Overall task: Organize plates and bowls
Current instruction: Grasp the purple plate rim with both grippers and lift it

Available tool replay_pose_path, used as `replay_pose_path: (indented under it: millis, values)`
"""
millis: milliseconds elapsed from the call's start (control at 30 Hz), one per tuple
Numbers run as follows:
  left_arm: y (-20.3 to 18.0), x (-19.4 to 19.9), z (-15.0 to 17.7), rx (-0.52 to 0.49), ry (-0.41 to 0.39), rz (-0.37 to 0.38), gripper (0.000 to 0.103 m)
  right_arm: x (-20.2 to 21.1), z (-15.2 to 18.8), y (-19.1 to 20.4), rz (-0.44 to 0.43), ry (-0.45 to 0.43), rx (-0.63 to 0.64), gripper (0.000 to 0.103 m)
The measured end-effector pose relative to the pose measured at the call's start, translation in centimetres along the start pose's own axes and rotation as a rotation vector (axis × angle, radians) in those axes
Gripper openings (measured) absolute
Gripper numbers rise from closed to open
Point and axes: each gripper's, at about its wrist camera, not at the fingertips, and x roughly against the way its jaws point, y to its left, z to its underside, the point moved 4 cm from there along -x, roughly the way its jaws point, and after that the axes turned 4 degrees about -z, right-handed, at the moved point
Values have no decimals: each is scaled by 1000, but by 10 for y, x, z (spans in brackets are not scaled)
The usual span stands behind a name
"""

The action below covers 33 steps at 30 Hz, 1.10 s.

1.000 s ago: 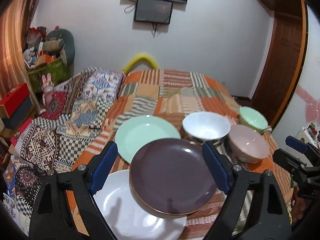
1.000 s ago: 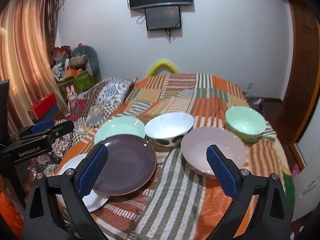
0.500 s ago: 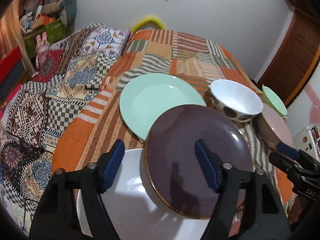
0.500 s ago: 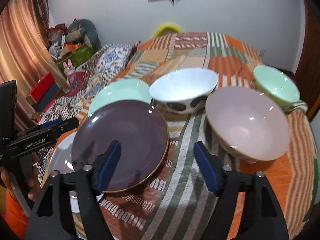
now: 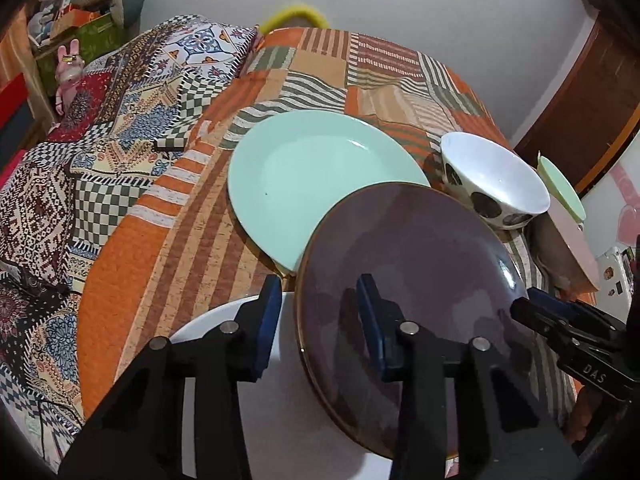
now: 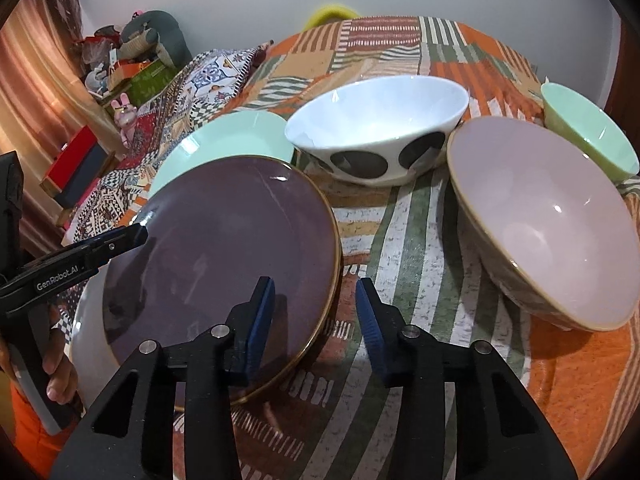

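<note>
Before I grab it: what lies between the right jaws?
In the right wrist view, the purple plate's near rim and striped cloth; nothing else.

Bedroom clutter around a patchwork bed

A striped orange patchwork bedspread (image 6: 404,216) covers the bed; a pink toy rabbit (image 5: 69,65) and a red box (image 6: 76,156) sit beside it.

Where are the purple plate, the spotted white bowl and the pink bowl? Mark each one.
purple plate (image 6: 224,248): right wrist view, centre of its flat face.
spotted white bowl (image 6: 380,116): right wrist view, inner wall.
pink bowl (image 6: 536,216): right wrist view, inside surface.
</note>
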Motion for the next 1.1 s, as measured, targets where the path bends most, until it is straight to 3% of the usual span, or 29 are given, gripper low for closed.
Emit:
replay_pose_path:
  millis: [100, 633, 1100]
  values:
    - [-2, -3, 1, -7, 10, 10, 31, -3, -1, -1, -2, 8, -4, 34]
    - [-2, -1, 4, 0, 48, 8, 29, -9, -8, 1, -24, 37, -41, 32]
    - [-19, 34, 4, -22, -16, 16, 29, 19, -8, 1, -23, -4, -61, 31]
